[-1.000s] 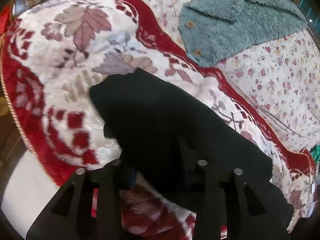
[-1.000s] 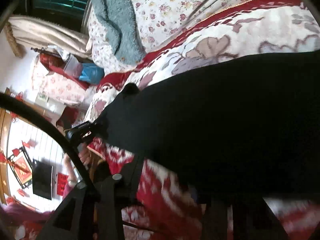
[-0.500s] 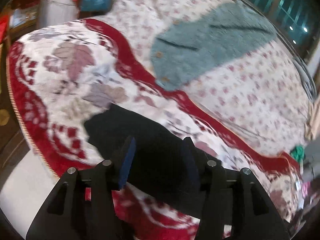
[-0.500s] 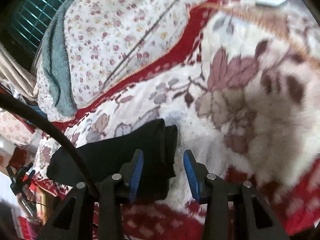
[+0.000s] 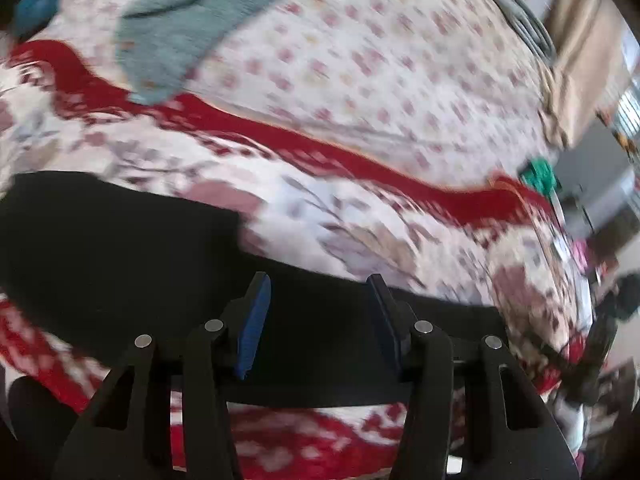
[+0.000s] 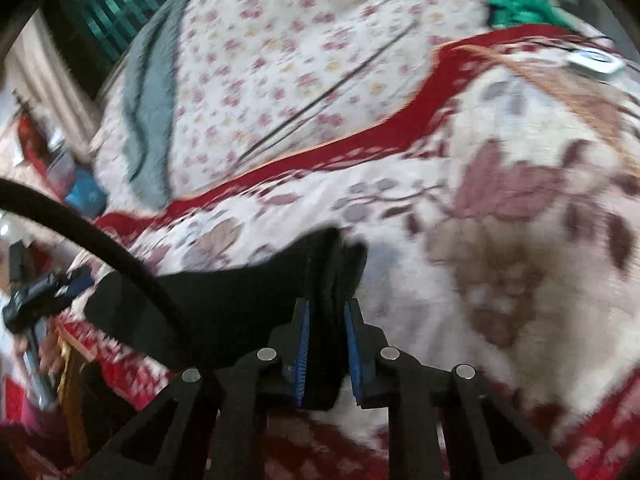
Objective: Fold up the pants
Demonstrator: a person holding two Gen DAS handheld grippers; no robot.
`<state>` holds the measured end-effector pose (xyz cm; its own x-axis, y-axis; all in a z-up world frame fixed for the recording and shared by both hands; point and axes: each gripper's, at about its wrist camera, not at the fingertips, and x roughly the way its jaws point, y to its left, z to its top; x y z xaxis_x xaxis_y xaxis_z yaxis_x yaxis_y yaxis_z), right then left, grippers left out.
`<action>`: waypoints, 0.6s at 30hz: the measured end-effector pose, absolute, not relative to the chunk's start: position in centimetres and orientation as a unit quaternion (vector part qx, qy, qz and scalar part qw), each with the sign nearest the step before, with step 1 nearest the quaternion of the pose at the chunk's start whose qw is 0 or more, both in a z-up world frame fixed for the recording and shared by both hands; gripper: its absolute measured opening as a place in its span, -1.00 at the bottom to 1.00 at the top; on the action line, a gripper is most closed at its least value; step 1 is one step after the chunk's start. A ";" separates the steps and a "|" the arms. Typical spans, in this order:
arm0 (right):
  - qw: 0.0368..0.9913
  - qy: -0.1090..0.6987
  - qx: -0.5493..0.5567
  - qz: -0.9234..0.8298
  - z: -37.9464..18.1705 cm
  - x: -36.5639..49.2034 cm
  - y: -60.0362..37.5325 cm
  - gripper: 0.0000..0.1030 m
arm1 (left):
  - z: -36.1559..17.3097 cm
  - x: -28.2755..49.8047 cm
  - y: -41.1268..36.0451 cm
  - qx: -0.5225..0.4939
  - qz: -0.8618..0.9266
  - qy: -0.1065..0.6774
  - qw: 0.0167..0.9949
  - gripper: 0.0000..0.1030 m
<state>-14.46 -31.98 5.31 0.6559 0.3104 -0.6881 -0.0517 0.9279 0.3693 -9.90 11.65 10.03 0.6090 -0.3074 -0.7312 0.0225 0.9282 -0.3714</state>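
No legible text, label, brand, number or sign is found in either wrist view. Both views are motion-blurred. The fabrics show only floral and leaf patterns, with no lettering. A small white object (image 6: 596, 60) lies far ahead and to the right of the right hand-held gripper (image 6: 325, 316); any marking on it cannot be read.

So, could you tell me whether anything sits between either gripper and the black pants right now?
Nothing visible does. The right gripper has the stacked end of the black pants directly between its fingers, and the left gripper hovers open right over the pants on the red floral blanket.
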 end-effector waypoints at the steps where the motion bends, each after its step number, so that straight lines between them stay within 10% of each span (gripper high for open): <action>1: 0.898 0.395 0.172 0.092 5.7 -14.7 -32.5 -0.69 | 9.7 -9.7 10.6 -0.159 -0.101 0.437 0.879 -0.05; 7: 0.887 0.418 0.176 0.087 6.4 -15.8 -34.0 -0.66 | 8.1 -9.0 5.3 -0.132 -0.156 0.461 0.864 -0.05; 11: 0.862 0.437 0.233 0.104 4.3 -16.7 -34.0 -0.14 | 7.3 -8.1 2.7 -0.132 -0.217 0.476 0.842 -0.05; 18: 0.834 0.458 0.277 0.135 1.0 -18.6 -32.3 -0.11 | 5.5 -5.0 -2.5 -0.104 -0.302 0.521 0.792 0.12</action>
<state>-18.58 -32.32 1.04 0.5434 0.4786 -0.6896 0.0292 0.8102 0.5854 -5.03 -2.49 5.47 0.2751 -0.5861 -0.7621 0.3702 0.7962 -0.4786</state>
